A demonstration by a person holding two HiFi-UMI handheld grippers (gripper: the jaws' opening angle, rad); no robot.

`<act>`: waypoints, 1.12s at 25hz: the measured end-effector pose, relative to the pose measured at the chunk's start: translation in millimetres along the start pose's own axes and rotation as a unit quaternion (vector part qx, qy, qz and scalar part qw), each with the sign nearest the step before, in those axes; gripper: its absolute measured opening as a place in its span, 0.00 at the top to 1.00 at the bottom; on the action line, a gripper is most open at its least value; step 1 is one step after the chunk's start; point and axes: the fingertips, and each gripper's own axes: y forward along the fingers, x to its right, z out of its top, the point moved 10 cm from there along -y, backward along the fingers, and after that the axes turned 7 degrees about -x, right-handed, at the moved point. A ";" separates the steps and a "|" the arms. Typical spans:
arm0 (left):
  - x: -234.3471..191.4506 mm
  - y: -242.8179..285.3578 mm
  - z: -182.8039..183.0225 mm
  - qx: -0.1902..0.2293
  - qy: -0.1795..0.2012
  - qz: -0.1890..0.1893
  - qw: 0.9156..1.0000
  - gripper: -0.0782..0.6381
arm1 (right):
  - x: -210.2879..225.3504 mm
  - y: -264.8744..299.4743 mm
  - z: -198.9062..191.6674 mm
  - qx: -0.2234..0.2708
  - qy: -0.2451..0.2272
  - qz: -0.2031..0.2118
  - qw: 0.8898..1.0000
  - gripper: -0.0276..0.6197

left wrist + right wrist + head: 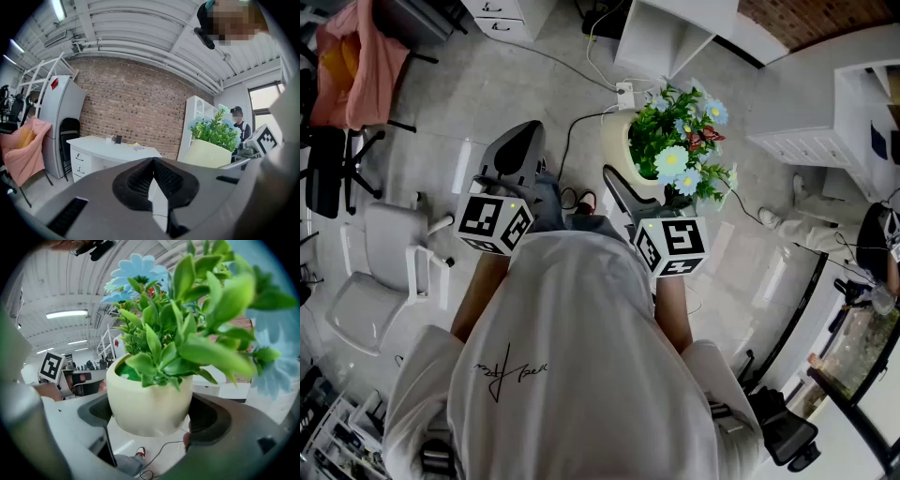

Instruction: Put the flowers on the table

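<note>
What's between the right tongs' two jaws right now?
The cream flower pot, clamped from both sides; the right gripper view shows it.

1 pot of flowers (621,150), 2 claws (152,180) (150,416), 2 marker cubes (495,223) (673,246), 1 white desk (103,145).

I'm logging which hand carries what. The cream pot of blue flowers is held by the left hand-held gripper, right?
Not the left. The right hand-held gripper holds the cream pot of blue flowers, with its jaws pressed on either side of the pot, as the right gripper view shows. The left hand-held gripper is shut with nothing between its jaws.
</note>
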 end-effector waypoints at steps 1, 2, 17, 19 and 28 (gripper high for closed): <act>-1.0 -0.1 0.4 0.000 0.001 0.000 1.000 0.89 | -0.7 0.6 0.7 -0.001 -0.001 0.000 1.000 0.22; -2.0 -0.3 0.6 -0.001 0.001 0.000 1.000 0.89 | -1.3 1.4 1.2 -0.002 -0.002 0.000 1.000 0.22; -41.4 23.4 14.5 0.004 -0.012 0.000 1.000 0.89 | -8.1 44.6 27.6 -0.016 -0.014 0.014 1.000 0.22; -57.4 33.9 20.7 0.001 -0.014 -0.003 1.000 0.89 | -9.2 63.0 37.3 -0.021 -0.017 0.011 1.000 0.22; -116.6 67.1 50.1 -0.003 -0.010 -0.014 1.000 0.89 | -22.0 123.5 74.6 -0.026 -0.034 0.014 0.999 0.22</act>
